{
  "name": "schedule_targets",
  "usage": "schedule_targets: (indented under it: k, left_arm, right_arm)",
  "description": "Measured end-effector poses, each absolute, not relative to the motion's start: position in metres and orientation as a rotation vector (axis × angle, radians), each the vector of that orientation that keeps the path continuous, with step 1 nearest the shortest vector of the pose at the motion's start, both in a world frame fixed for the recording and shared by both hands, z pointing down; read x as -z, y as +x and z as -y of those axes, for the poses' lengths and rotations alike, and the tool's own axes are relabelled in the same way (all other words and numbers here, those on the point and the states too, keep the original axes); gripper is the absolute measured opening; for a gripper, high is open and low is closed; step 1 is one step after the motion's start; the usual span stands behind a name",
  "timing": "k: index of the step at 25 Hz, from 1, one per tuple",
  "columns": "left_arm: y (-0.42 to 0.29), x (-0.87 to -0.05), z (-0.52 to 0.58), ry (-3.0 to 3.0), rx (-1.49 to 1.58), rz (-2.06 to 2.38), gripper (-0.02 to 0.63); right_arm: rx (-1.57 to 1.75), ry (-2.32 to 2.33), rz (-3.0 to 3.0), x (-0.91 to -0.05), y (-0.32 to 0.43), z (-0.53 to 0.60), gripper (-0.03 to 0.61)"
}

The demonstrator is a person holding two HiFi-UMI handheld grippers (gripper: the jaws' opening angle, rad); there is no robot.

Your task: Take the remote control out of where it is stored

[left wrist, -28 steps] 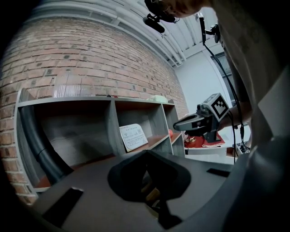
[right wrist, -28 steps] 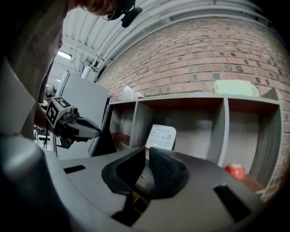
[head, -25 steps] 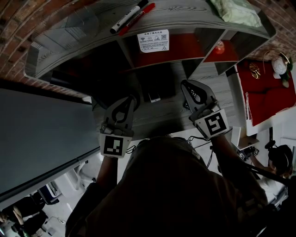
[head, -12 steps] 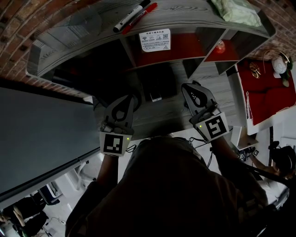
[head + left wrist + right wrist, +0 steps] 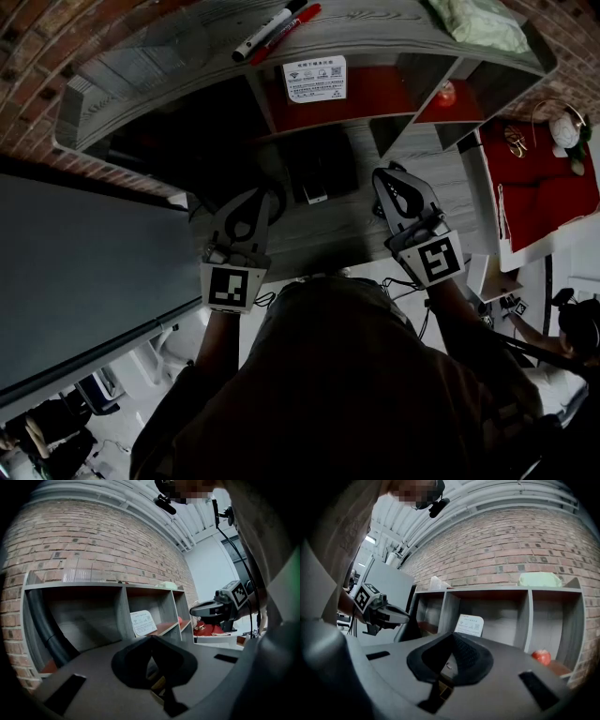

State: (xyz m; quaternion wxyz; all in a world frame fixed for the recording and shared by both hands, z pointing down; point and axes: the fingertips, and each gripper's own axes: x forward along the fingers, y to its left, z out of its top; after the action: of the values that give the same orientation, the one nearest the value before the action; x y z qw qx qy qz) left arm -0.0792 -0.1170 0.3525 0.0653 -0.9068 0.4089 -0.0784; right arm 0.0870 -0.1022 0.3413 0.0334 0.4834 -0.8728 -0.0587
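No remote control shows plainly. A dark flat box (image 5: pixel 319 167) with a small pale piece (image 5: pixel 315 196) at its front lies on the grey desk (image 5: pixel 328 234), under the shelf unit's (image 5: pixel 309 19) middle compartment. My left gripper (image 5: pixel 260 195) (image 5: pixel 151 638) hovers over the desk to the left of the box, shut and empty. My right gripper (image 5: pixel 380 174) (image 5: pixel 452 634) hovers to the right of the box, also shut with nothing in it. Both point toward the shelf.
A white printed card (image 5: pixel 314 80) leans in the middle compartment and a red apple (image 5: pixel 541 657) sits in the right one. Two markers (image 5: pixel 272 30) and a green cloth (image 5: pixel 478 23) lie on top. A black hose (image 5: pixel 44 625) fills the left compartment. A red-covered table (image 5: pixel 539 187) stands at right.
Both grippers have stayed almost still over the desk; the right one has drifted slightly right and nearer. The head view has shifted a little.
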Motion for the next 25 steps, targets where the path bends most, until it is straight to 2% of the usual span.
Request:
schedule_targets:
  k: [25]
  left_arm:
    - [-0.082, -0.354, 0.119, -2.727, 0.242, -1.243, 0.011]
  right_arm:
    - [0.190, 1.367, 2.603, -0.365, 0.084, 0.108, 0.012]
